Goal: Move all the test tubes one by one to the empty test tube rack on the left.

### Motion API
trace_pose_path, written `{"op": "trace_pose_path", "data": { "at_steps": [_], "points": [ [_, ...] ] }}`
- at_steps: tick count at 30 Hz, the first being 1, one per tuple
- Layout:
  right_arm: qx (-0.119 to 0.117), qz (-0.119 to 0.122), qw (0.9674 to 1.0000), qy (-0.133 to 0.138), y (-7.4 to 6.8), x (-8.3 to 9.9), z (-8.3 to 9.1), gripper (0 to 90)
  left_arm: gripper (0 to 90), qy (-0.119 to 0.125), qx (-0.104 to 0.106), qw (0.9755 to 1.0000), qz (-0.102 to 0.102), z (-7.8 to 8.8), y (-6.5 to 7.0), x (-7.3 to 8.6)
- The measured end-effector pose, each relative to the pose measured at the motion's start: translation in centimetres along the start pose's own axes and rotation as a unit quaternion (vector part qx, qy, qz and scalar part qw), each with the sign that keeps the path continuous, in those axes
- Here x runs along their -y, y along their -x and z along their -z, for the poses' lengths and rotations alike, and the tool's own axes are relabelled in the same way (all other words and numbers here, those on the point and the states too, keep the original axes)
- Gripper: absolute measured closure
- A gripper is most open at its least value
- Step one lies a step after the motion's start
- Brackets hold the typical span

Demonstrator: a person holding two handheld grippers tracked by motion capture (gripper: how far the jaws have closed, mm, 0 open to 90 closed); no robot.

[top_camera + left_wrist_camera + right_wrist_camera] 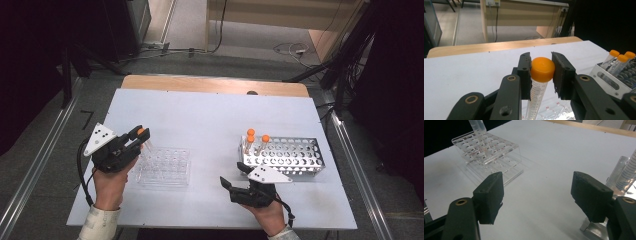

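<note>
On the left of the white bench, the left hand-held gripper is clamped on an orange-capped tube, its jaws pressing the cap from either side. The tube hangs roughly upright over the far-left corner of a clear plastic rack; whether its tip sits in a well cannot be told, since the lower end is cut off in the left gripper view and blurred from above. Toward the right, the right hand-held gripper rests low near the bench's front edge with its jaws wide apart and nothing between them. Beyond it stands a perforated metal rack carrying three more orange-capped tubes at its left end. In the right gripper view, that rack is largely hidden behind the jaw.
</note>
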State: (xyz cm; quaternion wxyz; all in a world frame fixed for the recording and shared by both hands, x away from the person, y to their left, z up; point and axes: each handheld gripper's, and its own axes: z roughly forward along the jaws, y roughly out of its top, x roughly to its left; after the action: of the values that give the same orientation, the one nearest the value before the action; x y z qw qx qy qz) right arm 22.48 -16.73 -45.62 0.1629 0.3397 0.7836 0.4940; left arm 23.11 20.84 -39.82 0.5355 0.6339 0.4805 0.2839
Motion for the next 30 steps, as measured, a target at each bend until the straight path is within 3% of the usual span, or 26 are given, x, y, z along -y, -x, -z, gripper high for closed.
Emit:
{"op": "trace_pose_path", "data": {
  "at_steps": [6, 16, 22, 24, 30],
  "points": [
    [0.000, 0.001, 1.0000, 0.000, 0.0, 0.0, 0.1, 25.0, 70.3, -0.021, -0.018, 0.9992, -0.027, -0.6, 0.2, 1.0],
    [0.002, 0.001, 1.0000, 0.000, 0.0, 0.0, 0.1, 25.0, 70.1, -0.053, -0.030, 0.9973, -0.041, -1.1, 0.5, 2.8],
    [0.001, 0.004, 1.0000, -0.002, -0.1, 0.0, 0.1, 25.0, 69.0, -0.049, -0.032, 0.9974, -0.041, -1.1, 0.4, 3.1],
    [0.001, 0.003, 1.0000, -0.003, -0.1, 0.0, 0.0, 25.0, 62.3, -0.051, -0.030, 0.9975, -0.039, -1.0, 0.3, 3.1],
    [0.000, 0.003, 1.0000, -0.002, -0.2, 0.0, 0.0, 25.0, 57.6, -0.040, -0.027, 0.9982, -0.034, -0.7, 0.3, 2.9]
  ]
}}
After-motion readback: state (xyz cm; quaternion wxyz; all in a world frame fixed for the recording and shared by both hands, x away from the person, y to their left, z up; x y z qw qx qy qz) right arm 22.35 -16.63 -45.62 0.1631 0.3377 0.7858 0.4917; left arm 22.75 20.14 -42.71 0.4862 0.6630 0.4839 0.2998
